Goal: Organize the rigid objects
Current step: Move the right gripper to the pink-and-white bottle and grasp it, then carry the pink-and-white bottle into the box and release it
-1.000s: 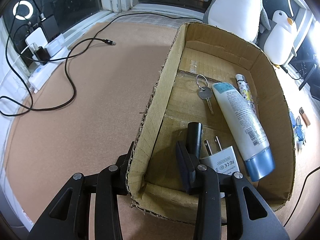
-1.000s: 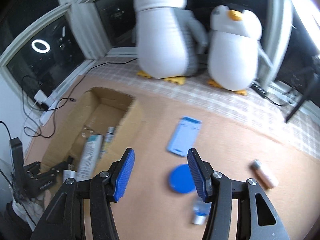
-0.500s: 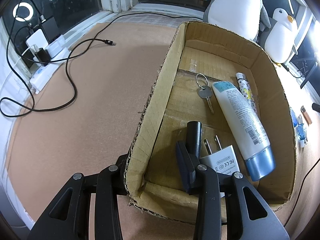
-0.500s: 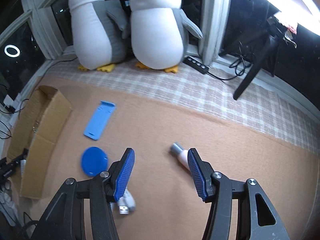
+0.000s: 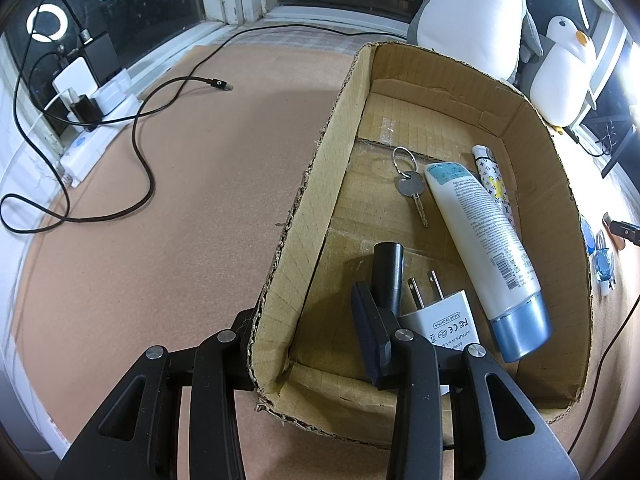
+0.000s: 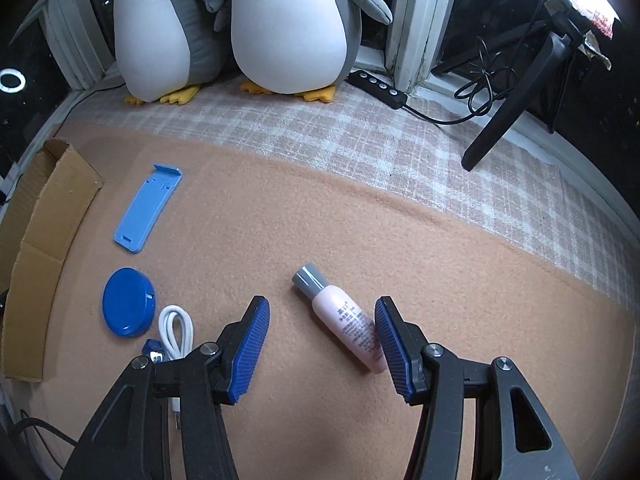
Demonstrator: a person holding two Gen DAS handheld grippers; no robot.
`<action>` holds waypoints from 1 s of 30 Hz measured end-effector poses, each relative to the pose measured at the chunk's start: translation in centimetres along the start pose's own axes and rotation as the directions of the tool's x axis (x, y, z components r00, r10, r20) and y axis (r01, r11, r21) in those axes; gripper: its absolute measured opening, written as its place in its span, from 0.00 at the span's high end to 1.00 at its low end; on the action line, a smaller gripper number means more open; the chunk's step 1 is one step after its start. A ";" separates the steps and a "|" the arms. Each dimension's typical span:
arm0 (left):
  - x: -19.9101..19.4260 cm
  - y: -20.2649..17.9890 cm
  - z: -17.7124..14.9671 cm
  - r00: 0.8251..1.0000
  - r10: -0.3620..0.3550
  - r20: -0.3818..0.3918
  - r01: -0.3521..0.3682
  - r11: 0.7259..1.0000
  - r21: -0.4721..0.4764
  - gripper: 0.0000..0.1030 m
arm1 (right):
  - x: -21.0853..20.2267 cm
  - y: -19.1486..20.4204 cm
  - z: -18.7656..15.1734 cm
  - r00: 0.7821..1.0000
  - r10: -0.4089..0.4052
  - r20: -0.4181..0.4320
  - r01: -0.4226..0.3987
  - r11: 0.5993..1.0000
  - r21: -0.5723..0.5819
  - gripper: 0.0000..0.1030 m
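Hovering wide open, the right claw (image 6: 320,344) is straddling the pink bottle (image 6: 344,322), which is lying tilted on the tan surface (image 6: 360,220). Its round body could be rolling off the right pad (image 6: 390,344) if the squeeze lands off-centre. It is small, pale, gray-capped. The left claw (image 5: 308,344) is straddling the cardboard box (image 5: 304,208) wall, apparently gripping it.
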State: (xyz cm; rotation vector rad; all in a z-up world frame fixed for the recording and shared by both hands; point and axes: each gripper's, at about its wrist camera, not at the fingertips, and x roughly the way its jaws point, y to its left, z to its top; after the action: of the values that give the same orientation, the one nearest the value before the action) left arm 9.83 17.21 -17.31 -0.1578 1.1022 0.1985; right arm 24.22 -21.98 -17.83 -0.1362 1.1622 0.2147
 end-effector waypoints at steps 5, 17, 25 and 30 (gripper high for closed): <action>0.0 0.0 0.0 1.000 0.000 0.000 0.000 1.000 0.000 0.65 | 0.5 -0.1 0.0 1.000 -0.002 -0.019 0.002 1.000 -0.001 0.63; 0.0 0.0 0.0 1.000 -0.001 0.000 0.001 1.000 0.000 0.65 | 1.0 -0.5 -0.4 0.999 0.005 -0.045 -0.004 0.999 0.033 0.83; 0.0 0.0 -0.1 1.000 -0.006 0.001 0.006 1.000 -0.005 0.65 | -1.0 0.6 -0.6 1.000 0.020 0.004 -0.020 0.997 0.074 0.83; 0.0 -0.1 -0.2 1.000 -0.009 0.002 0.009 1.000 -0.007 0.65 | -3.8 3.3 0.1 0.996 0.061 0.067 -0.064 0.997 0.049 0.83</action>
State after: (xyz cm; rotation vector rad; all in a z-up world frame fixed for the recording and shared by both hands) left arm 9.66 17.08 -17.44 -0.1690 1.0991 0.1944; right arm 22.13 -19.14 -14.29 -0.0474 1.1066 0.2430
